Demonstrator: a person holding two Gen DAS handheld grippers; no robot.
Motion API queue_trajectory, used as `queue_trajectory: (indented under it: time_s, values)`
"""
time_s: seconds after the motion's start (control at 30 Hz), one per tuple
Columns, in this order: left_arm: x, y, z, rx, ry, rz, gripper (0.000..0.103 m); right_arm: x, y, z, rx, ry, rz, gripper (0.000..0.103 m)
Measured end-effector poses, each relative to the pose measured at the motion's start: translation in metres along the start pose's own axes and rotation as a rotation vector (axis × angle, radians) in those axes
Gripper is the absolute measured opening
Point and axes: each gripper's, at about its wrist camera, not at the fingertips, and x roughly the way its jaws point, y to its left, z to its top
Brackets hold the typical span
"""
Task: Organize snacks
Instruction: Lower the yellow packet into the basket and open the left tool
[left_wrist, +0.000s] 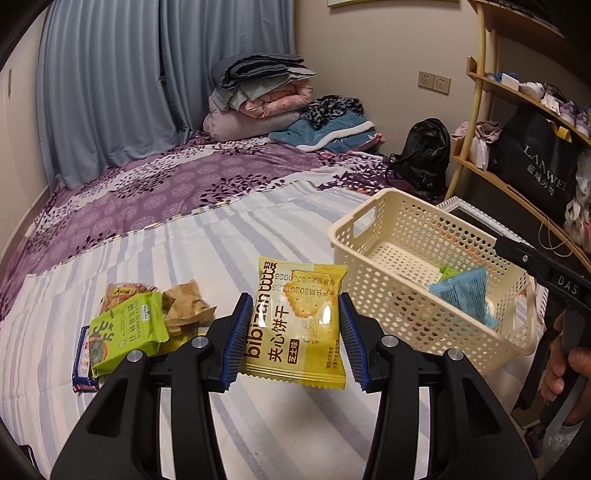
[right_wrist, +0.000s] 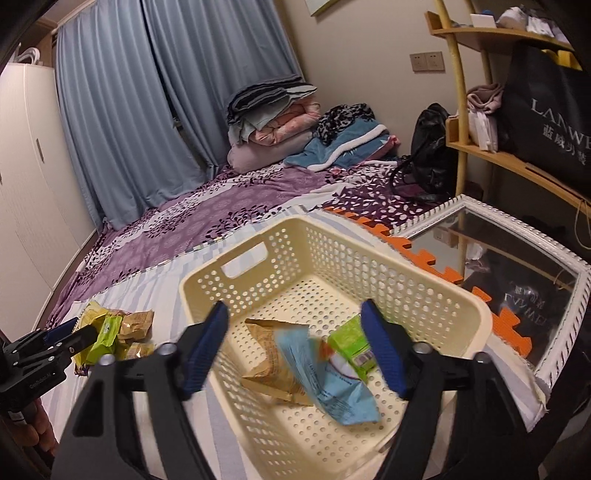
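My left gripper (left_wrist: 291, 338) is shut on a yellow cracker packet (left_wrist: 295, 325), held above the striped bed sheet. Left of it lies a pile of snacks: a green packet (left_wrist: 127, 332), brown packets (left_wrist: 186, 306) and a blue-edged one (left_wrist: 82, 363). The cream perforated basket (left_wrist: 369, 221) stands to the right. In the right wrist view my right gripper (right_wrist: 295, 350) hangs open over the basket (right_wrist: 207, 284). A light blue packet (right_wrist: 332, 376) is blurred between the spread fingers, untouched by either pad, above a brown packet (right_wrist: 269, 373) and a green packet (right_wrist: 351, 347) in the basket.
A white-framed mirror (right_wrist: 554, 266) and orange foam mat (right_wrist: 436, 258) lie right of the basket. A wooden shelf (left_wrist: 517, 192) with a black bag stands at the right. Folded bedding (left_wrist: 258, 99) and a black backpack (left_wrist: 424, 155) sit at the far end of the bed.
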Motion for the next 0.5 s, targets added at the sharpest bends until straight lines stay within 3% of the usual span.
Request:
queue_trajectory:
  time_s: [0.4, 0.5]
  values:
    - [0.012, -0.055, 0.031, 0.1, -0.025, -0.075, 0.048, -0.001, -0.016, -0.004, 0.022, -0.003, -0.019, 0.078]
    - [0.02, -0.073, 0.037, 0.138, -0.023, -0.111, 0.048, -0.002, -0.022, -0.005, 0.031, -0.01, -0.031, 0.086]
